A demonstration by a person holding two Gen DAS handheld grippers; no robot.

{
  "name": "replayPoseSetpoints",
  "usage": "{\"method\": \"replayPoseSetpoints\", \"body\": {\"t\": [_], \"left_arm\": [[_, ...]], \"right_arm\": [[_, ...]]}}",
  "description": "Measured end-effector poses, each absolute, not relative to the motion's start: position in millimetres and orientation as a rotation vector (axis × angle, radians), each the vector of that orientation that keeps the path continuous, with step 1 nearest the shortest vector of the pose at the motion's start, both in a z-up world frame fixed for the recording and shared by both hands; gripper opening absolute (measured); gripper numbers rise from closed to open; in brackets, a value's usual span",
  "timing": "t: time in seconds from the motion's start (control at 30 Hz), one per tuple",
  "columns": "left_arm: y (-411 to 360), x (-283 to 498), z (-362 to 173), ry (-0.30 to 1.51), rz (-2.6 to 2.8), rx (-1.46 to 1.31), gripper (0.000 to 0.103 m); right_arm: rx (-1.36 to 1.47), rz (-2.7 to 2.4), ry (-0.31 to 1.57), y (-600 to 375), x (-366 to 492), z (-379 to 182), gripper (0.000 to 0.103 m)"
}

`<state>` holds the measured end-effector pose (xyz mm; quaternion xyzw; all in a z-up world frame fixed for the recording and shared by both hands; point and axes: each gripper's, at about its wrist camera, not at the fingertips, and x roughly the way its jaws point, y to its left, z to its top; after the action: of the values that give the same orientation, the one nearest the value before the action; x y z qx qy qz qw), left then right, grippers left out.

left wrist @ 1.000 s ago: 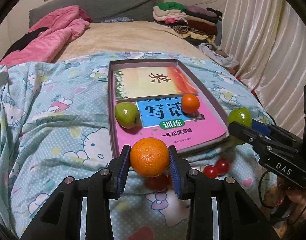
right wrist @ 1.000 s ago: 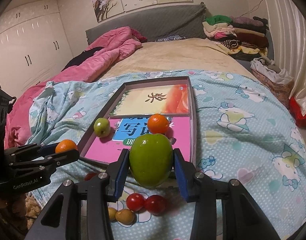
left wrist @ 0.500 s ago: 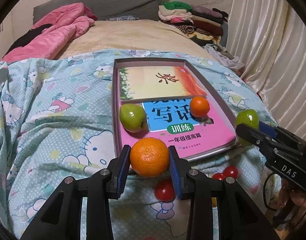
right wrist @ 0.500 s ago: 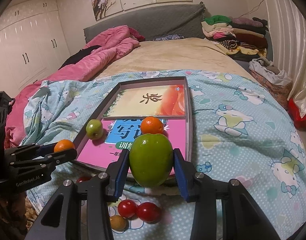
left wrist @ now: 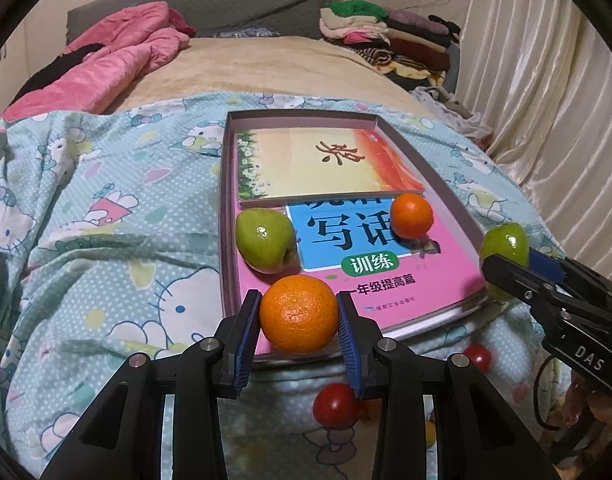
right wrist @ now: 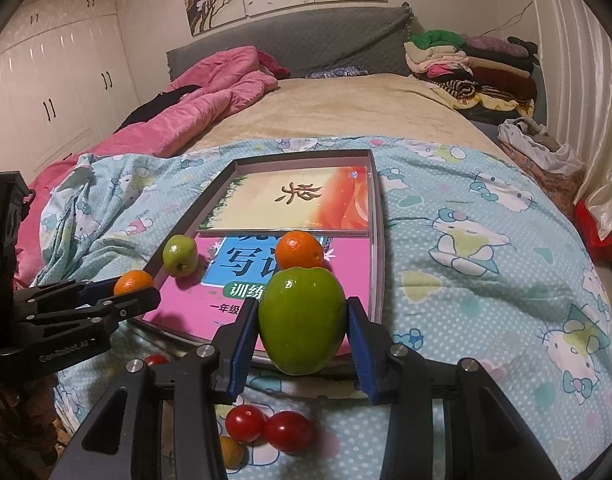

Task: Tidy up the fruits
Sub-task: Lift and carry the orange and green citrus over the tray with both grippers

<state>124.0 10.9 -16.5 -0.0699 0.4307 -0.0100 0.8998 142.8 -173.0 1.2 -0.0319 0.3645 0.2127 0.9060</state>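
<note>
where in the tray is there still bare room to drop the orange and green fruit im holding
Free: the pink book's near end, between the green fruit and the right tray wall; also the whole far book. Crowded: the blanket below the near edge, with cherry tomatoes.

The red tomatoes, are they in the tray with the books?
No, the red tomatoes lie on the blue blanket in front of the tray, not inside it.

Two wrist fisheyes side by side, close above the bed's foot, angled down, both facing the tray.
</note>
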Motion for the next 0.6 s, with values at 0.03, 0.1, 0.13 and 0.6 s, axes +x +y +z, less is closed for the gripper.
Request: {"method": "replayPoseSetpoints", "body": {"t": [0.03,0.1,0.13,0.6], "left_arm": [[11,125,-18,0.895,-0.018,-0.144,0.038],[11,127,-19,0.898,-0.016,-0.141,0.038],[11,128,-20,0.9,-0.013,-0.142,0.038],[8,135,-32,0.922,0.007,-0.091,0.038]], "right_arm": [[-0.069,0.439,0.753,-173,144,1,0.044],[-0.075,0.441,0.755,-171,145,-1,0.044],[-0.08,0.441,0.756,-170,145,-1,0.044],[-0.112,0.429,0.764,-166,153,-9,0.044]]}}
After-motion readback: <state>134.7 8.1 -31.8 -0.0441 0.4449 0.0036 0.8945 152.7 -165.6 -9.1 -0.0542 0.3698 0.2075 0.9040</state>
